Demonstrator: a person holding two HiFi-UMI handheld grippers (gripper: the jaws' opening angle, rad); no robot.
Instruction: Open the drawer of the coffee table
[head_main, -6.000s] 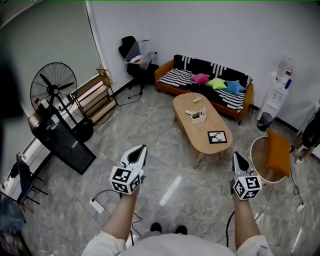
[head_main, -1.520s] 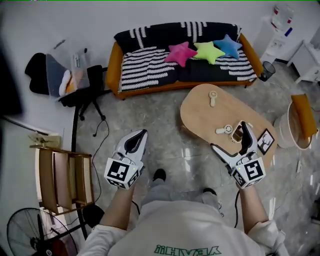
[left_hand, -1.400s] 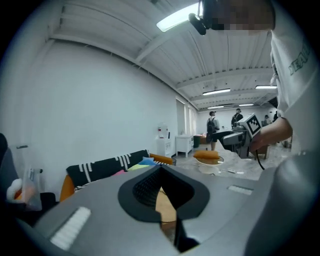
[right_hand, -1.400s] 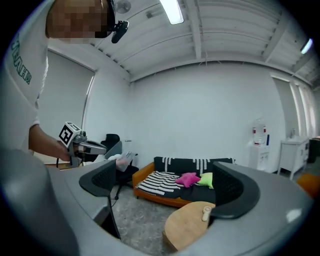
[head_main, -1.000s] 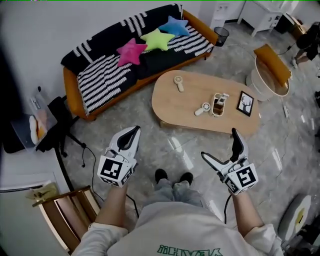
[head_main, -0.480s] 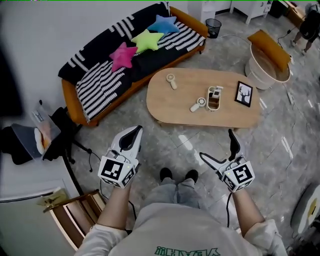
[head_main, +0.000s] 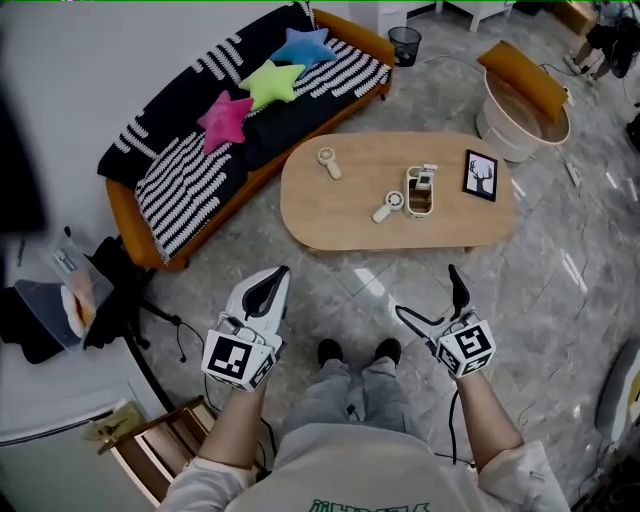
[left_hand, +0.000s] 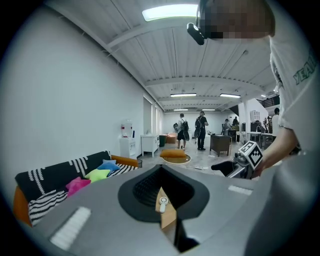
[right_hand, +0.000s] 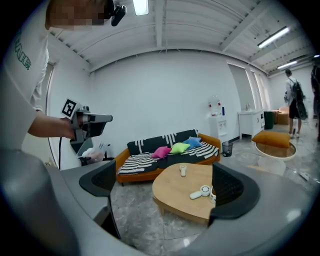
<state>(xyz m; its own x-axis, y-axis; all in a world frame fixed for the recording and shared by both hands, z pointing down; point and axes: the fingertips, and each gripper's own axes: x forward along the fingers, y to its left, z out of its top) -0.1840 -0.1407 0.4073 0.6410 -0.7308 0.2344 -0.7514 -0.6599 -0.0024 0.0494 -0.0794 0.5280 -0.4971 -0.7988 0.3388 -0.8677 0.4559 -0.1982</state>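
Observation:
The oval wooden coffee table (head_main: 340, 205) stands ahead of me on the grey floor, its long side facing me. No drawer front shows from above. My left gripper (head_main: 272, 278) is shut and empty, held over the floor left of my feet. My right gripper (head_main: 428, 295) is open and empty, a short way in front of the table's near edge. In the right gripper view the table (right_hand: 175, 192) lies between the spread jaws of that gripper (right_hand: 162, 187), still well apart from them. The left gripper view shows a sliver of table (left_hand: 169, 217) past its closed jaws.
On the table lie two small white fans (head_main: 387, 208), a cup holder (head_main: 420, 190) and a black picture frame (head_main: 481, 175). A striped sofa (head_main: 200, 150) with star cushions stands beyond. A round tub with an orange cushion (head_main: 522, 95) sits far right. People stand in the distance.
I have walked round to the table's long side, so it now lies straight ahead. The right gripper, shut six seconds ago, stands open. The left gripper stays shut.

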